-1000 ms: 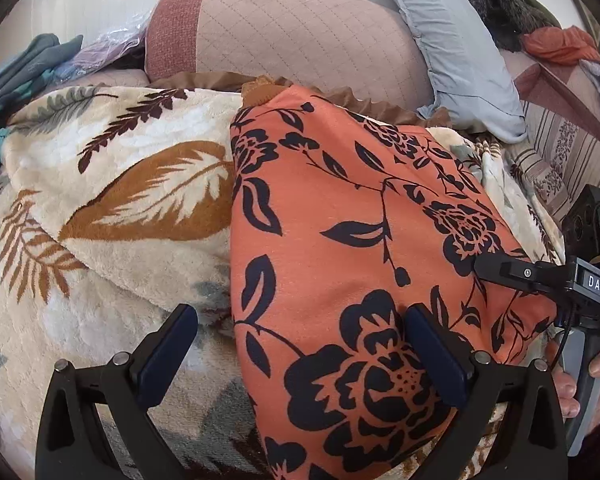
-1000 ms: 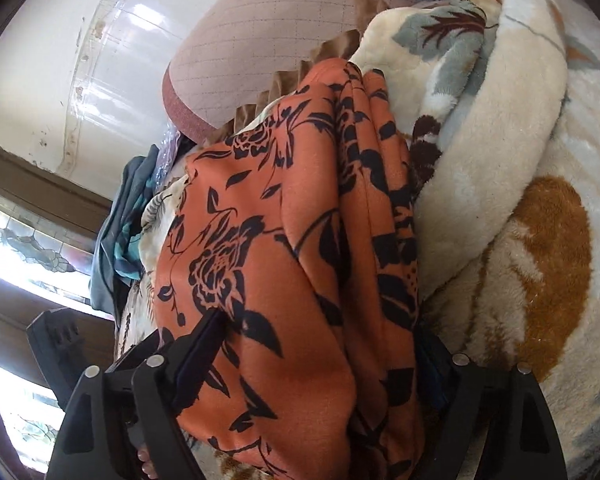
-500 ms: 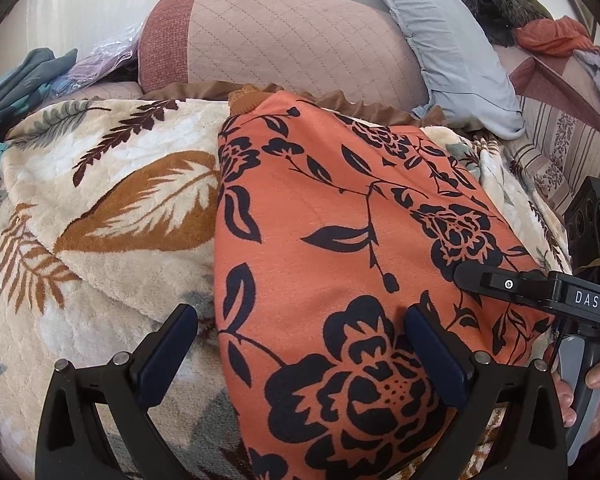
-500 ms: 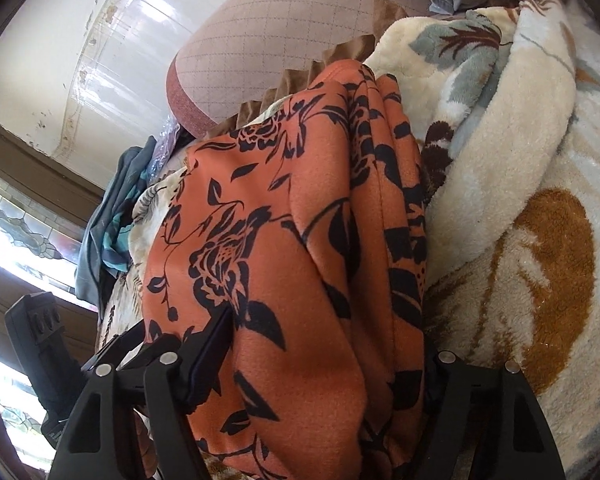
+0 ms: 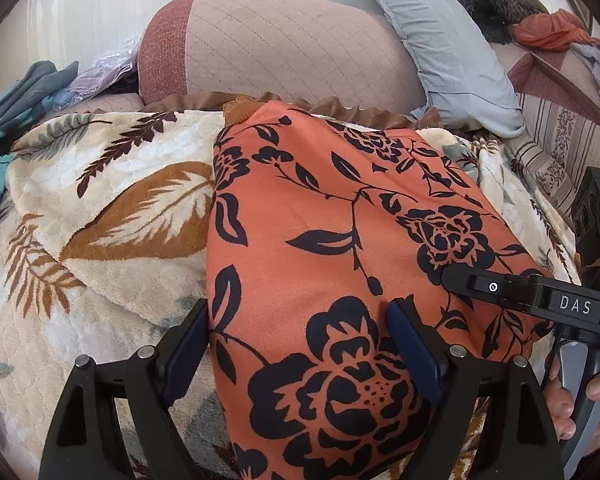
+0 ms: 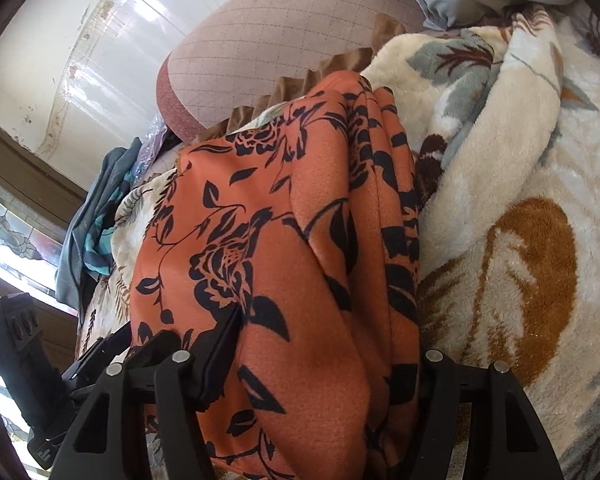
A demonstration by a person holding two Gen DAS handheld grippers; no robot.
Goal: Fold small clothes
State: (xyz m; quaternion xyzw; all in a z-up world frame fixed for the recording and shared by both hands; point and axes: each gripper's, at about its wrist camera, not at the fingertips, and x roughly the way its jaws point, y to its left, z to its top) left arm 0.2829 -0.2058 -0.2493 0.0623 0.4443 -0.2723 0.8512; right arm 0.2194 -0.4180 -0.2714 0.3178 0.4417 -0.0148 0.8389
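An orange garment with a black flower print point(image 5: 340, 264) lies folded on a cream leaf-patterned blanket point(image 5: 112, 216). My left gripper point(image 5: 300, 344) has closed partway around its near edge; one blue pad is under the left edge, the other presses on top. My right gripper point(image 6: 320, 344) straddles the garment's thick folded end point(image 6: 292, 240), its fingers point(image 6: 216, 344) on both sides of the bundle. The right gripper also shows in the left wrist view point(image 5: 540, 300) at the garment's right side.
A pink quilted bolster point(image 5: 268, 48) and a grey pillow point(image 5: 444, 40) lie behind the garment. Blue-green clothes point(image 5: 16, 96) are piled at the left. More clothes point(image 5: 548, 28) lie at the far right. A wall and window point(image 6: 16, 240) are at the left.
Left gripper's fingers have closed in on the garment's near edge, from wide open a second ago. Both cameras have moved slightly; the garment sits lower and flatter on the blanket.
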